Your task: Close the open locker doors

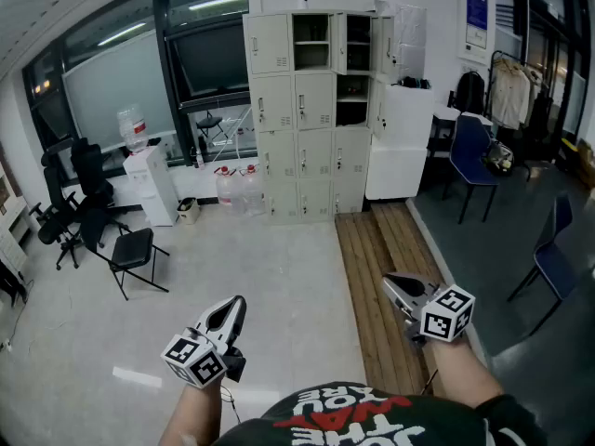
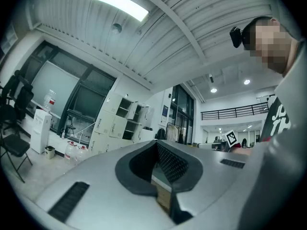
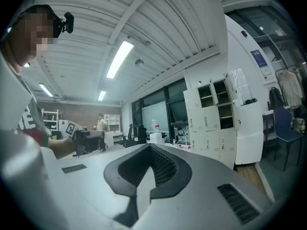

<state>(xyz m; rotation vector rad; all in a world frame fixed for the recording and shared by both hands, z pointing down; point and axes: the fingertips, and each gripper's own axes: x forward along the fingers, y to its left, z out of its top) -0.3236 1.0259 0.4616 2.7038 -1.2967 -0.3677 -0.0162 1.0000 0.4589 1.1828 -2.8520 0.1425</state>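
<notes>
The cream lockers (image 1: 297, 119) stand against the far wall, well ahead of both grippers. Two top compartments (image 1: 311, 42) and one below them on the right (image 1: 352, 98) show dark and open, with their doors (image 1: 381, 49) swung out to the right. My left gripper (image 1: 234, 305) is low at the left, shut and empty, pointing toward the lockers. My right gripper (image 1: 390, 282) is low at the right over the wooden strip, also shut and empty. The lockers (image 2: 117, 123) appear beyond the shut left gripper (image 2: 156, 143), and again (image 3: 216, 114) beyond the shut right gripper (image 3: 151, 147).
A wooden floor strip (image 1: 381, 268) runs up to the lockers. A white cabinet (image 1: 400, 142) adjoins them on the right, and water bottles (image 1: 237, 186) stand at their left foot. Black office chairs (image 1: 74, 203), a folding chair (image 1: 135, 249) and a water dispenser (image 1: 149, 179) are left; blue chairs (image 1: 469, 156) right.
</notes>
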